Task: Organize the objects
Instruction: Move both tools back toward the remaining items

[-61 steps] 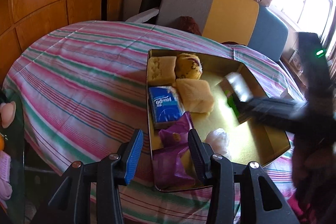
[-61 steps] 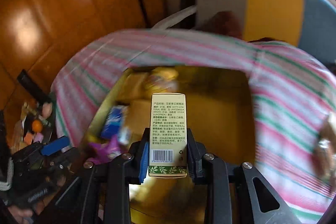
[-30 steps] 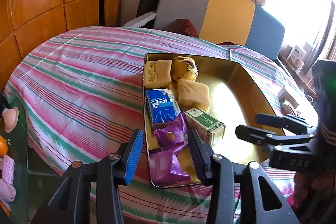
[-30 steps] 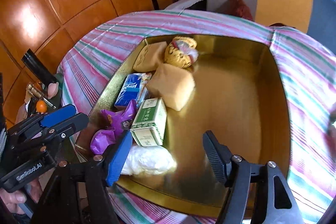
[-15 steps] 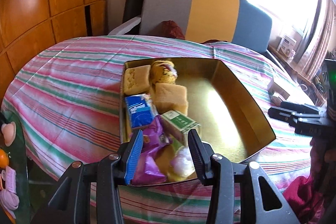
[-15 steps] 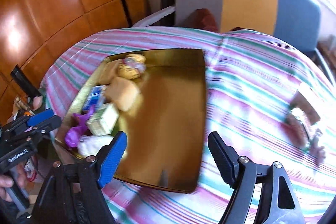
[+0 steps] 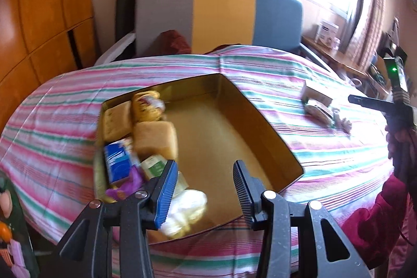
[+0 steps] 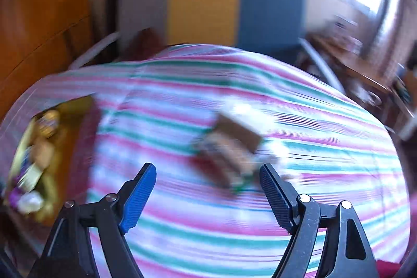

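Observation:
A gold tin tray (image 7: 271, 132) sits on the striped tablecloth. Along its left side lie bread pieces (image 7: 155, 138), a blue tissue pack (image 7: 117, 160), a green-and-white box (image 7: 153, 166), a purple wrapper (image 7: 127, 185) and a white bag (image 7: 186, 207). My left gripper (image 7: 203, 193) is open and empty over the tray's near edge. My right gripper (image 8: 208, 196) is open and empty above the cloth, close to a blurred pile of small packets and a box (image 8: 229, 147). That pile also shows in the left wrist view (image 7: 319, 106), right of the tray. The tray shows at the left in the right wrist view (image 8: 67, 147).
A grey, yellow and blue chair (image 7: 221, 14) stands behind the round table. Wood panelling (image 7: 39, 17) is at the left. A side shelf with boxes (image 7: 328, 35) stands by the bright window at the right.
My right gripper let go of the green-and-white box in the tray, opened, and swung right to the pile of packets. My left gripper turned to the right.

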{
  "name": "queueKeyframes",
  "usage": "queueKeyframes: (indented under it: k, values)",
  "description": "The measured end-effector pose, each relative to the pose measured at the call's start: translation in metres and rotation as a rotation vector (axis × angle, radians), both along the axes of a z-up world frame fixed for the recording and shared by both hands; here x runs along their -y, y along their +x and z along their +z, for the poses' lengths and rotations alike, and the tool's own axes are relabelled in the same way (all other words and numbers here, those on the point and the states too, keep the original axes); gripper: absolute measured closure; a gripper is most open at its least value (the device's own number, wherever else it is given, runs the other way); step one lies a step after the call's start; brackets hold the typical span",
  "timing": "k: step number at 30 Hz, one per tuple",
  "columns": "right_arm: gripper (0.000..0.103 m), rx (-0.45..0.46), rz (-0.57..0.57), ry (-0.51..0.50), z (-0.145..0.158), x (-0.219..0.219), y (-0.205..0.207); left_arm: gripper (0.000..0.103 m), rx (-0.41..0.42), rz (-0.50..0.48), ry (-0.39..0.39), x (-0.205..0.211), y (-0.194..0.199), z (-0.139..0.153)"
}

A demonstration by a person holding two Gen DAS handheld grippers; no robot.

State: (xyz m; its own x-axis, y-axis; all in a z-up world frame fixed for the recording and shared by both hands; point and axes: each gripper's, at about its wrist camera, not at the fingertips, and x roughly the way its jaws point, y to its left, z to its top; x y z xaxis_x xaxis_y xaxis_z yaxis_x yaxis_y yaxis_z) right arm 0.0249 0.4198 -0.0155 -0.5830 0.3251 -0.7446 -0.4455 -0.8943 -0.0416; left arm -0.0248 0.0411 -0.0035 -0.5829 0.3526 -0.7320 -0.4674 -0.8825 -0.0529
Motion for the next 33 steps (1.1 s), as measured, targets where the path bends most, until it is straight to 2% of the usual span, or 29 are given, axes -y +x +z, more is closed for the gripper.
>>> queueKeyframes:
  k: [3,6,7,9,11,17,21,27,33]
  values:
    - [0.02,-0.022,-0.151,0.004,-0.013,-0.044,0.02,0.058,0.014,-0.045,-0.008,-0.023,0.002,0.001]
    - [0.022,-0.04,-0.314,-0.102,-0.024,-0.08,0.039,0.059,0.044,-0.086,0.003,-0.044,0.002,0.002]
    - [0.022,-0.081,-0.352,-0.134,-0.022,-0.088,0.047,0.059,0.056,-0.098,0.011,-0.05,0.002,0.001]
    - [0.022,-0.116,-0.401,-0.178,-0.021,-0.099,0.057,0.059,0.074,-0.13,0.023,-0.065,0.003,0.001]
    - [0.022,-0.112,-0.443,-0.229,-0.026,-0.108,0.062,0.059,0.074,-0.163,0.013,-0.082,0.006,0.0]
    - [0.022,-0.126,-0.52,-0.329,-0.037,-0.124,0.075,0.059,0.104,-0.266,-0.025,-0.129,0.015,-0.008]
    - [0.021,-0.131,-0.535,-0.394,-0.044,-0.128,0.077,0.059,0.175,-0.302,-0.025,-0.155,0.016,-0.019]
    - [0.021,-0.149,-0.528,-0.405,-0.043,-0.127,0.078,0.059,0.237,-0.343,-0.033,-0.187,0.02,-0.035]
    - [0.022,-0.169,-0.536,-0.4,-0.04,-0.128,0.081,0.059,0.214,-0.406,-0.043,-0.222,0.026,-0.034]
